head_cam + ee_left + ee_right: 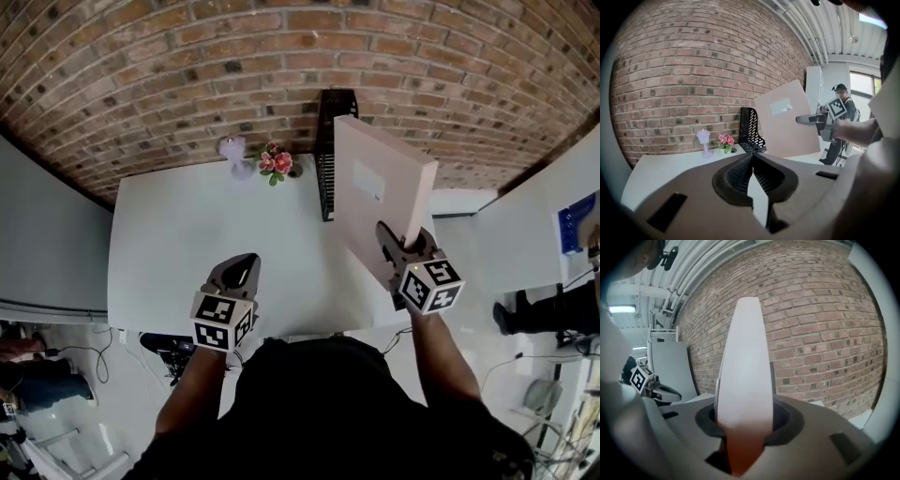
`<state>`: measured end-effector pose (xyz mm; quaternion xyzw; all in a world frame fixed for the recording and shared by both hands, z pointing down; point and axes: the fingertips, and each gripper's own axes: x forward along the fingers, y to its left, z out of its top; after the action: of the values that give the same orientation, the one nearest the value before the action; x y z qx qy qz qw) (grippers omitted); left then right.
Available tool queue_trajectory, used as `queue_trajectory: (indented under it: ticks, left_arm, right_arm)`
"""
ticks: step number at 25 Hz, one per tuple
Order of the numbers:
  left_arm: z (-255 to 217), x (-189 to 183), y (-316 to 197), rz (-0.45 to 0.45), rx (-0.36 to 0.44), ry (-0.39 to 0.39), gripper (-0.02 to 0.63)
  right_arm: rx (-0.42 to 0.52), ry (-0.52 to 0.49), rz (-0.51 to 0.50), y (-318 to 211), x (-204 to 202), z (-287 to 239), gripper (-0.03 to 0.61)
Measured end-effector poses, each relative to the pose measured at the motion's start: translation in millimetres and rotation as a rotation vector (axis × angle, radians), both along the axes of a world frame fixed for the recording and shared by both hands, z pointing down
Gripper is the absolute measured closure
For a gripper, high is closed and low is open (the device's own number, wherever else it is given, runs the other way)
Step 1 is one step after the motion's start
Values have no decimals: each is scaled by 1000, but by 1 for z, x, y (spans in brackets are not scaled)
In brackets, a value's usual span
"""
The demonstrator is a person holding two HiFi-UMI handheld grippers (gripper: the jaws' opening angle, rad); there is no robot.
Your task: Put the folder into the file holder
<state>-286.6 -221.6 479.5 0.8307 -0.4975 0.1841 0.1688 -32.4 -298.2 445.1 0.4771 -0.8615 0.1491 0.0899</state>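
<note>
Folder (380, 202): thick, pale pink-beige, with white label (367, 180) on broad face. Lifted off white worktop (187, 253), tilted, upper edge leaning toward 11 o'clock. Lower corner clamped in right tongs (398, 248), pads pressed on both faces. Right gripper view shows it edge-on, rising between tongs.

File holder (333, 150): black, perforated mesh, upright, at 12 o'clock edge of worktop. Folder hangs at its 4 o'clock, just beside it; contact cannot be told.

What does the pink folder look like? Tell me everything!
The folder is pale pink, thick and stiff-looking, with a white label on its face. It hangs tilted in the air over the white table, beside the black mesh file holder, not in it. The right gripper clamps its lower edge.
</note>
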Motion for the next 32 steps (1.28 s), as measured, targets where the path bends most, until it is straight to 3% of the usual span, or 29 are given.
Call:
queue_trajectory:
  ticks: [8,15,22,32]
  left_arm:
    - [8,-48,-4,25,-20,14,609]
    - [17,-78,-2,1,-24,48,609]
    - [18,-94,-1,-23,-24,54,609]
    - [24,-117,8,-62,-77,2,609]
  right_arm:
    - [80,-58,161,-48,-11,-45,397]
    - [176,-23,240,-65,-22,-78,399]
    - [267,-82,392,-103,-25,-89,399]
    - [416,-55,477,-150,-45,-81,397]
